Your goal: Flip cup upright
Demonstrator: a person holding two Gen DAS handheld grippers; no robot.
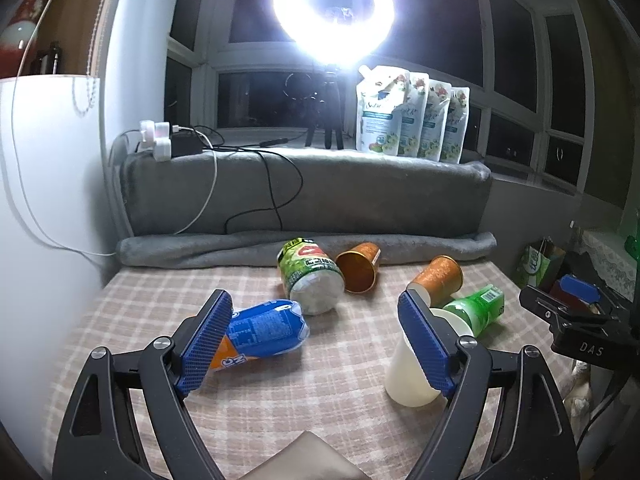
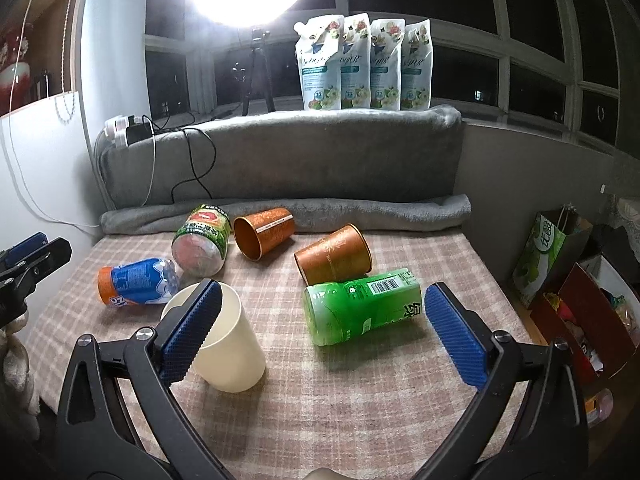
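Ring light (image 1: 334, 8) blazes above the grey blanket (image 2: 280, 156). Four refill pouches (image 2: 364, 66) stand on the blanket's top, right of the light's tripod (image 2: 258, 76). At its left end, a power strip (image 1: 160, 140) trails cables. A green paper bag (image 2: 548, 256) sits far right.

Both tongs — left (image 1: 314, 342), right (image 2: 322, 332) — gape wide, gripping nothing.

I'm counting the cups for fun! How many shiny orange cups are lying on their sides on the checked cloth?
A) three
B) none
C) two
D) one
C: two orange cups lie tipped over near the rolled grey blanket, one with its open mouth facing the camera, the other beside the green bottle. The cream cup is a different colour.
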